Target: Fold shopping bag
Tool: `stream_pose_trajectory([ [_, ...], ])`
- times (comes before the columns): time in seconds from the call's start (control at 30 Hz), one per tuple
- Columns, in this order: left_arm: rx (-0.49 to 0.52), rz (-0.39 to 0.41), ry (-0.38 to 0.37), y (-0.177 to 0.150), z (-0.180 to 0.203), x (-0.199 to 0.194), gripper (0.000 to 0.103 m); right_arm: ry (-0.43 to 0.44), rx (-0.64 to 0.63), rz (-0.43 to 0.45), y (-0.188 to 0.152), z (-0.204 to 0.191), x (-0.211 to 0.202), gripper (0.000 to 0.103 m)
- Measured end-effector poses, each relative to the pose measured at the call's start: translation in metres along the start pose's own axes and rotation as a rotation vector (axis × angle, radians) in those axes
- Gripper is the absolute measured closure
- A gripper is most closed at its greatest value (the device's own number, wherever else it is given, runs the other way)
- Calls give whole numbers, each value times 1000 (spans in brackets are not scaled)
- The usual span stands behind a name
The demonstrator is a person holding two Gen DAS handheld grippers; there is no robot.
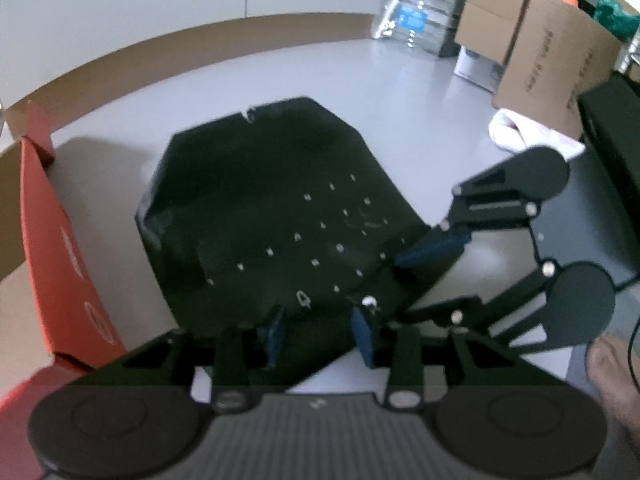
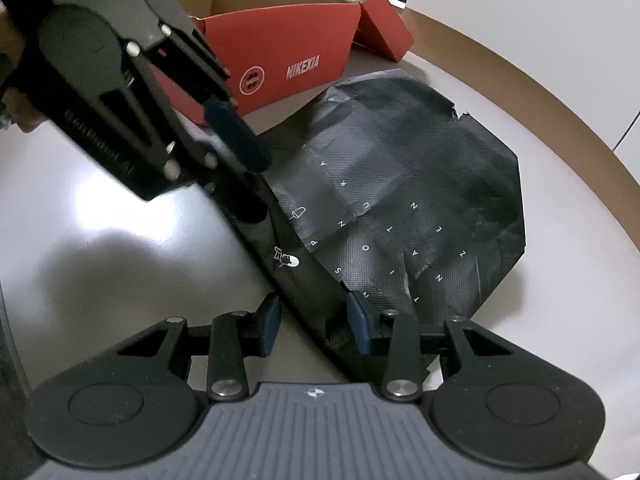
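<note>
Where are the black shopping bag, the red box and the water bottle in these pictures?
black shopping bag (image 2: 420,184), right wrist view, on its flat printed panel.
red box (image 2: 296,60), right wrist view, on its lettered side wall.
water bottle (image 1: 420,8), left wrist view, on its clear body.

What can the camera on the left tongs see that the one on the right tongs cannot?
Only the left camera shows the clear plastic water bottle, brown cardboard boxes and a white cloth. Only the right camera shows the white "NIKEXIA" lettering on the box. Both show the black printed shopping bag on the round grey table, the red cardboard box, the left tongs and the right tongs.
</note>
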State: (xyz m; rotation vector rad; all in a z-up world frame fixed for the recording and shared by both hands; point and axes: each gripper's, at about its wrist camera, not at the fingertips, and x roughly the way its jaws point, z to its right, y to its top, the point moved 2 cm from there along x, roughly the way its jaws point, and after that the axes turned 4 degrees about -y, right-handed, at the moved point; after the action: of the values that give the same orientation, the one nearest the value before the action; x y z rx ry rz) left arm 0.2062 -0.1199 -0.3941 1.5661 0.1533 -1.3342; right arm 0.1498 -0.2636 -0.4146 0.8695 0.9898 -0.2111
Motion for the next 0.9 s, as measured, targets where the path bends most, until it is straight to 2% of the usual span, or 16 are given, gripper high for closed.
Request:
stream_pose_trajectory([
  [0.27, 88, 6, 13, -6, 8, 9, 49, 46, 67, -12, 2, 12, 2, 63],
  [0.47, 133, 5, 28, -5, 9, 14, 46, 109, 198, -26, 3, 30, 4, 63],
  [0.7, 116, 14, 44, -1, 5, 15, 50, 192, 362, -52, 4, 50, 8, 64],
  [0.9, 7, 5, -18, 4, -8, 12, 51, 241, 451, -67, 2, 57, 8, 66],
])
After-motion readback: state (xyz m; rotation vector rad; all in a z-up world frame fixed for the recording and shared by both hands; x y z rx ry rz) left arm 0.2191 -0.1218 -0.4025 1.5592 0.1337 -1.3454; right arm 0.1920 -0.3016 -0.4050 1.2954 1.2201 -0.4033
